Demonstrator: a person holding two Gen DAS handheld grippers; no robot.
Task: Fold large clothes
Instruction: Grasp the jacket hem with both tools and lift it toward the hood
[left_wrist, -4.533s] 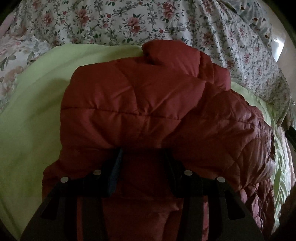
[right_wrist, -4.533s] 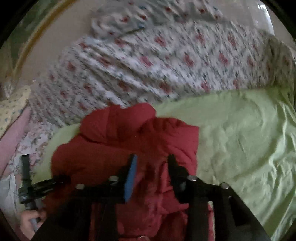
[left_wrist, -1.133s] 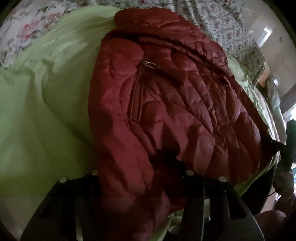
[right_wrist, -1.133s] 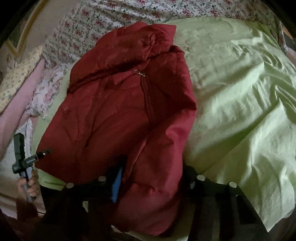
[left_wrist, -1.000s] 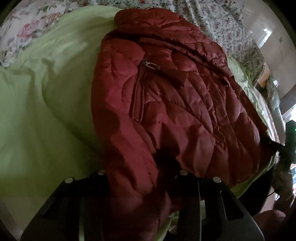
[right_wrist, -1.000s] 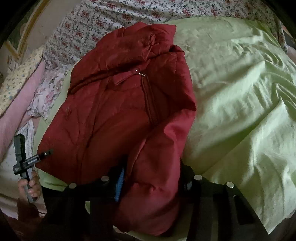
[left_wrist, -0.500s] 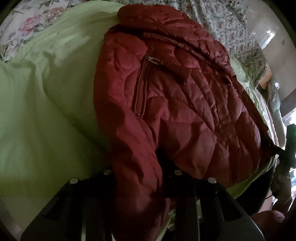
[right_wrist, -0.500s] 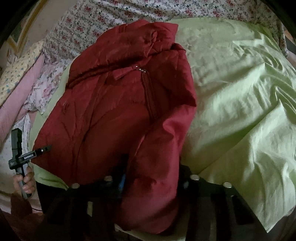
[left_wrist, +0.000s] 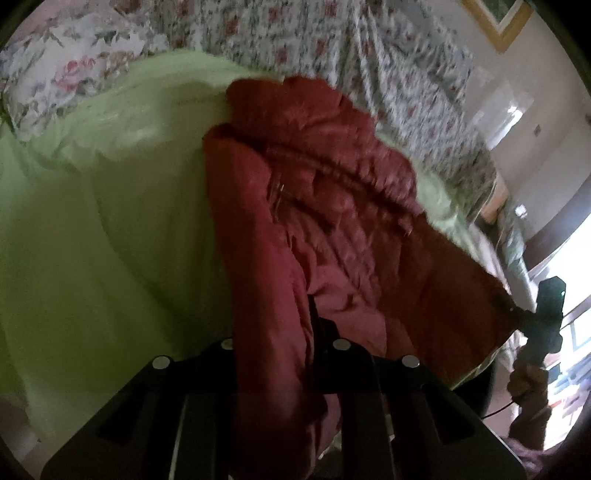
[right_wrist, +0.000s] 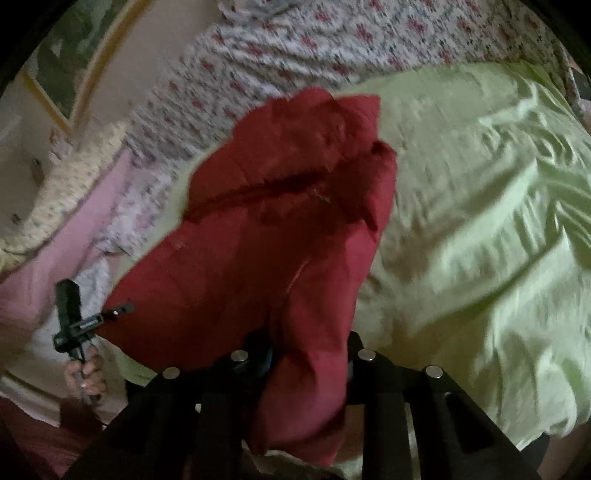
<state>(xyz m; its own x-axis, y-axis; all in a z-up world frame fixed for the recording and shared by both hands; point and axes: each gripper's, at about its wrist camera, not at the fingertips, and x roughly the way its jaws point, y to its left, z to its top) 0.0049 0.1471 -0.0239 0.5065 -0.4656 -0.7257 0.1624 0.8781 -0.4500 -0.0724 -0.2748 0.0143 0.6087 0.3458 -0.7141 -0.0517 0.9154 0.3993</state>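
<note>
Pinching a thick fold of the red quilted jacket (left_wrist: 332, 229), the left gripper (left_wrist: 275, 332) had just been closing, fabric bunched between its jaws. The right gripper (right_wrist: 306, 350) had likewise been closing on the jacket's other near corner. Both corners were raised above the bed; the far part of the jacket lay on the light green sheet (right_wrist: 480, 221). Beyond it spread a floral bedcover (left_wrist: 295, 37).
</note>
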